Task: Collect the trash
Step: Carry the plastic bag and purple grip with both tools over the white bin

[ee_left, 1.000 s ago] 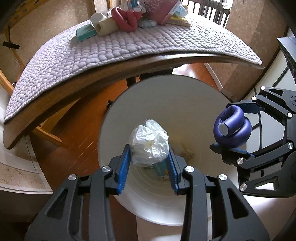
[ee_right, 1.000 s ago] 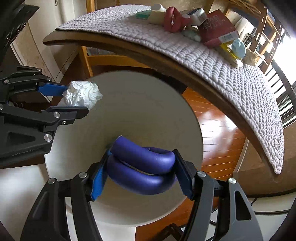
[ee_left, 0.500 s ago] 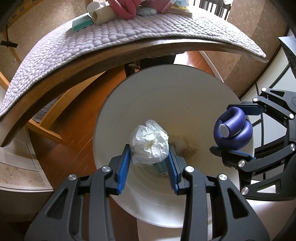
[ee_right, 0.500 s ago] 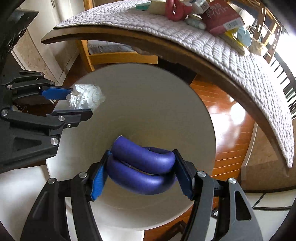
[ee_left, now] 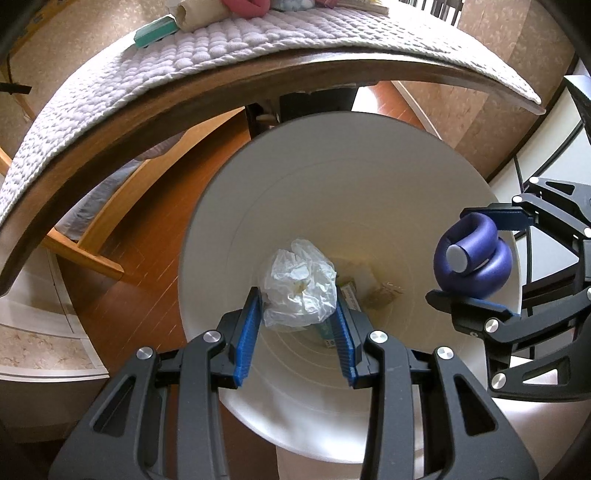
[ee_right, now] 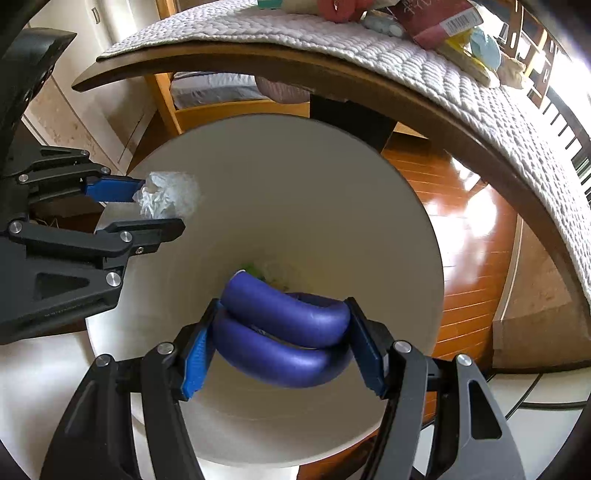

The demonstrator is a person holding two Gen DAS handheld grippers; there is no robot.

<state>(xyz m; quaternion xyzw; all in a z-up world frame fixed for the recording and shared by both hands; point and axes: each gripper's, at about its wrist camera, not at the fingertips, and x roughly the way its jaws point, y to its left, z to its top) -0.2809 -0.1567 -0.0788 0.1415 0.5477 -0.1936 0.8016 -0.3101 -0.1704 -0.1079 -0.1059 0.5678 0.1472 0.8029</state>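
Both grippers lower over white bin point(ee_left: 369, 177); left fingers point(ee_left: 255, 317) pinch crumpled plastic point(ee_left: 301, 291), right fingers point(ee_right: 195, 354) clamp purple coil point(ee_right: 284, 332).

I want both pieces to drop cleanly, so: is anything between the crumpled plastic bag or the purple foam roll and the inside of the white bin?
Nothing visible. The crumpled clear plastic bag in the left gripper and the purple foam roll in the right gripper both hang over the round white bin, which is open, with only scraps at the bottom.

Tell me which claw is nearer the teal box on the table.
Left. The left claw, shut on a plastic wad, hangs over the bin on the side toward the teal box. The right claw, holding a purple foam roll, sits farther along.
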